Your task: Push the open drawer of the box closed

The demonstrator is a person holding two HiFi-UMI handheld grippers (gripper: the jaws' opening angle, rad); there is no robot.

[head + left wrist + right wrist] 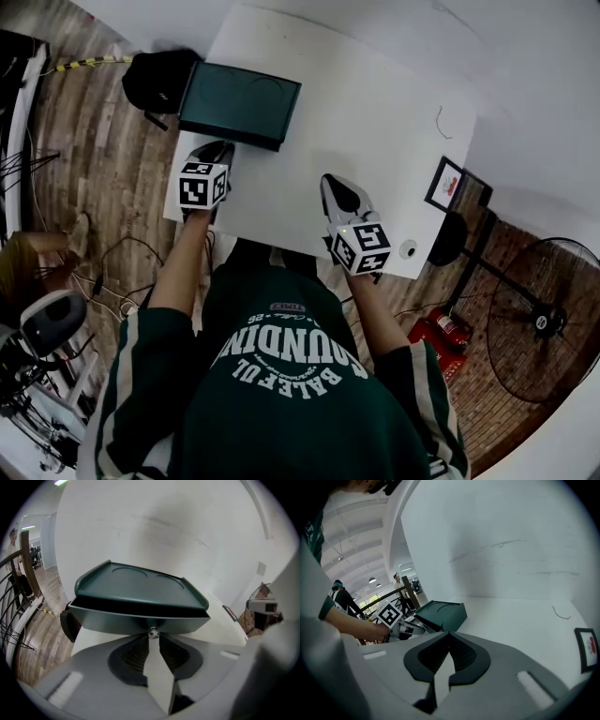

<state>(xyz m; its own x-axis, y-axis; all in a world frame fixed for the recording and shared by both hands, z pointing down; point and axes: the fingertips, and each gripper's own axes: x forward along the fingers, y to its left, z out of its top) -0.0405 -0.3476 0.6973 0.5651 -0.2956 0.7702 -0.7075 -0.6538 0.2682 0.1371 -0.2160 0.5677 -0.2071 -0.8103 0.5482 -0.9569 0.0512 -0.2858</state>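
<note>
A dark green box [239, 101] stands at the far left of the white table [375, 112]. In the left gripper view its drawer [140, 622] stands slightly out, with a dark gap under the lid. My left gripper [153, 634] is right at the drawer front, and its tips are closed around the small silver knob [153, 632]. From above, the left gripper [220, 150] touches the box's near side. My right gripper [336, 183] hovers over bare table to the right, shut with nothing in it [449, 633], and sees the box [443, 613] from its side.
A black bag [157, 80] lies on the wooden floor just left of the box. A framed picture [445, 184] and a small round white object [408, 249] sit by the table's right edge. A floor fan [542, 321] stands further right.
</note>
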